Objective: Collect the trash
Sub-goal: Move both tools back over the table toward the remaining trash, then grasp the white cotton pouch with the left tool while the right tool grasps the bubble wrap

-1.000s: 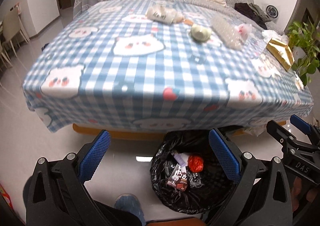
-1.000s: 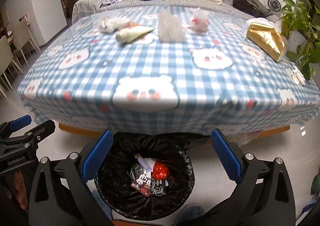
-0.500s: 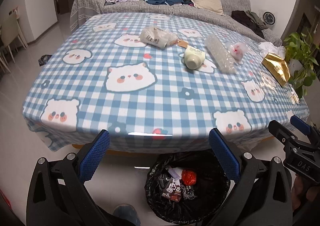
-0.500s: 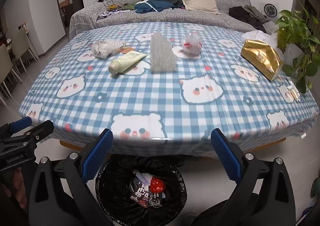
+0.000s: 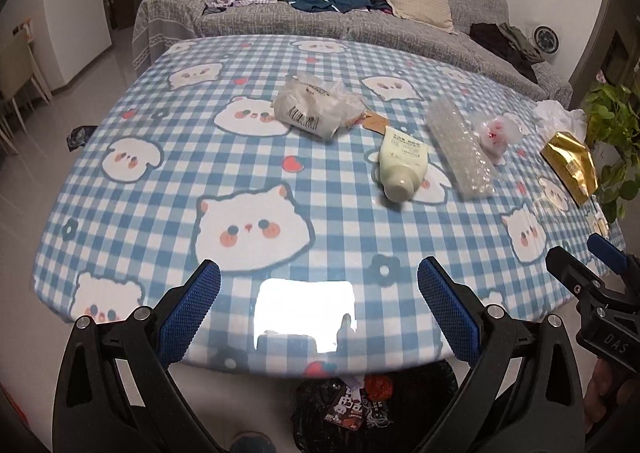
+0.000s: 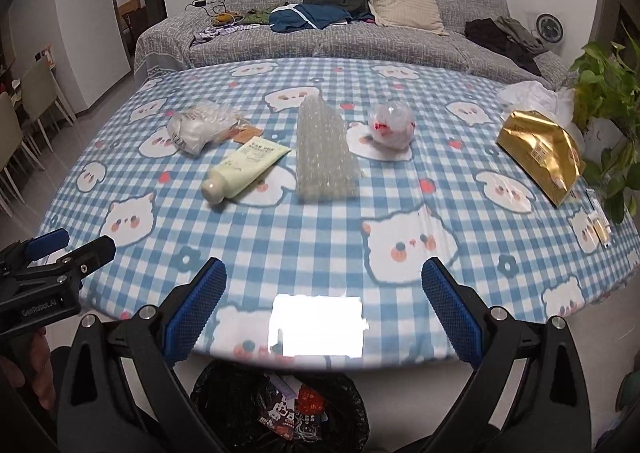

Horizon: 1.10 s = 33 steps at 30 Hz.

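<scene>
Both hand-held grippers hover at the near edge of the table, the left gripper (image 5: 318, 305) and the right gripper (image 6: 323, 307) each with blue-padded jaws spread wide and nothing between them. Directly below them on the floor sits one trash bin lined with a black bag (image 6: 224, 393), holding a few wrappers and a red crumpled piece. Beyond the jaws stretches the blue checked tablecloth (image 6: 320, 229), bare for a good way ahead. Well ahead lie five pieces of trash: one pale green tube (image 6: 244, 169), its long axis slanting with the cap toward the grippers and to the left; just right of it one bubble-wrap sleeve (image 6: 324, 153), lengthwise pointing away; farther left one crumpled clear bag (image 6: 200, 127); farther right one small clear bag with red inside (image 6: 392, 125); and far right one gold foil pouch (image 6: 540, 153), slanting along the table's edge.
</scene>
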Motion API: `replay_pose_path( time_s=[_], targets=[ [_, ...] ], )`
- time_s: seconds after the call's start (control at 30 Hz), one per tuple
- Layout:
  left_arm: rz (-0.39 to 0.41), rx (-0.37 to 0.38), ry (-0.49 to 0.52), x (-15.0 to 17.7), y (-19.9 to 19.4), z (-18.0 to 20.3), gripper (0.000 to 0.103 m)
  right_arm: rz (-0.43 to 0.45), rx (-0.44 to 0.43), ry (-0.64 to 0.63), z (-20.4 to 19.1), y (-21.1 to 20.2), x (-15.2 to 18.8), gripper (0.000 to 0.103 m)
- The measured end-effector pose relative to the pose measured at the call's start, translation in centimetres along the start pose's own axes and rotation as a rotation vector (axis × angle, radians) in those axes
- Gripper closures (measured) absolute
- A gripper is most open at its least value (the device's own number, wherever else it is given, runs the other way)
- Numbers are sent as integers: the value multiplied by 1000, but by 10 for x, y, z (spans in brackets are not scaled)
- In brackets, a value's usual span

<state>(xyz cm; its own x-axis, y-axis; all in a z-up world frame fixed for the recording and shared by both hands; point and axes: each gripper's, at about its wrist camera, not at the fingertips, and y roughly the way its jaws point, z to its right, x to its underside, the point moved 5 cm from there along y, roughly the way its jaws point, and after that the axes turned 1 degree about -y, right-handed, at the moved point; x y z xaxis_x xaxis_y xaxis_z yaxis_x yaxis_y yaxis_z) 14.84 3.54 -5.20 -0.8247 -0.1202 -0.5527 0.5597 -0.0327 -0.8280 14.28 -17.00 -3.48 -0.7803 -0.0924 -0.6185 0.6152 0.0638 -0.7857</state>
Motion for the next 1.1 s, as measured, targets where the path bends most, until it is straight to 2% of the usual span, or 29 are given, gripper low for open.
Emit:
replay_pose_path(
  time_s=[0.5, 0.87, 1.1],
  targets=[
    [-19, -15, 30, -113, 89, 6, 6, -39, -13, -19, 6, 83, -81, 10],
    [-92, -24, 88, -143, 151, 1, 6, -104, -14, -41, 1, 139, -107, 14],
    [-124, -33, 108, -145, 170, 1, 6, -151, -23, -28, 1, 159, -107, 27]
  ],
)
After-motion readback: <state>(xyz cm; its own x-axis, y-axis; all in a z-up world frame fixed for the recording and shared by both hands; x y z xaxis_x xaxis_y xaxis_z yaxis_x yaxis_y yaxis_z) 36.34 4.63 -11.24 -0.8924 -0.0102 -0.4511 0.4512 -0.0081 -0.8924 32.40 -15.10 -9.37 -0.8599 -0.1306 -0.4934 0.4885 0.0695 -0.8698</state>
